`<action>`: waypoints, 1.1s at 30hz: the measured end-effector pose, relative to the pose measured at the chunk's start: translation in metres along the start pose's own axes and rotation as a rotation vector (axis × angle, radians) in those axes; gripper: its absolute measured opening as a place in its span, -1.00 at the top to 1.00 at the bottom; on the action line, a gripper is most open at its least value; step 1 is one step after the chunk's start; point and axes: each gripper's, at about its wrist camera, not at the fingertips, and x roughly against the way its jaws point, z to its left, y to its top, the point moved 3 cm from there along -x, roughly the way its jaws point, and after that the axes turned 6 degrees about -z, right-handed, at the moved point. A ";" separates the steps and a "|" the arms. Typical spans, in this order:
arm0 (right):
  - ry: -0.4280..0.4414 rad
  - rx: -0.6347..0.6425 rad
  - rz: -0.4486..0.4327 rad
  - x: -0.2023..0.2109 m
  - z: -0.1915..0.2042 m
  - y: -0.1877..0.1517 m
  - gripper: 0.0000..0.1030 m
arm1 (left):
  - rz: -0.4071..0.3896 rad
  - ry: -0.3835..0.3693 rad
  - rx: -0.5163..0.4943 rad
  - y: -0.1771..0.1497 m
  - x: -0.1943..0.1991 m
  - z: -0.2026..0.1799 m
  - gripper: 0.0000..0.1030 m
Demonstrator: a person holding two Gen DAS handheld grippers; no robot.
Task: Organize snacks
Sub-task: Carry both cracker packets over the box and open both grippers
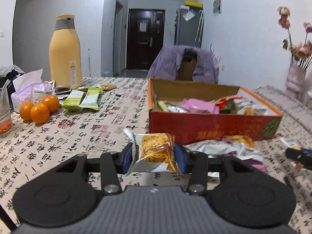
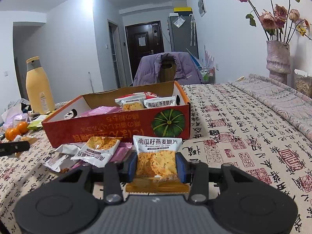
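A red cardboard box (image 1: 212, 125) with several snack packets inside stands on the table; it also shows in the right wrist view (image 2: 117, 124). My left gripper (image 1: 155, 155) is shut on a white and orange crisp packet (image 1: 154, 150), held above the table in front of the box. My right gripper (image 2: 157, 164) is shut on a like crisp packet (image 2: 156, 158), held upright in front of the box. Loose packets (image 2: 97, 150) lie at the box's front wall; they also show in the left wrist view (image 1: 220, 147). The right gripper's tip shows at the left wrist view's right edge (image 1: 298, 155).
Three oranges (image 1: 39, 109), green packets (image 1: 81, 99), a yellow flask (image 1: 65, 51) and a glass (image 1: 4, 115) stand at the left. A vase of dried roses (image 2: 277, 58) stands at the right. A chair with a purple jacket (image 2: 167, 69) is behind the table.
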 end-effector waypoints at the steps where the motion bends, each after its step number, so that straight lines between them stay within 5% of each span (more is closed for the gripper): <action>1: 0.000 0.001 -0.002 0.000 0.000 0.000 0.21 | -0.002 -0.012 0.006 0.000 0.003 -0.002 0.11; 19: 0.008 0.021 -0.017 0.003 0.004 0.000 0.21 | 0.017 -0.126 0.032 -0.013 0.008 -0.046 0.11; 33: 0.053 0.060 -0.065 0.008 0.021 0.032 0.21 | -0.053 -0.147 0.025 0.023 0.007 -0.060 0.11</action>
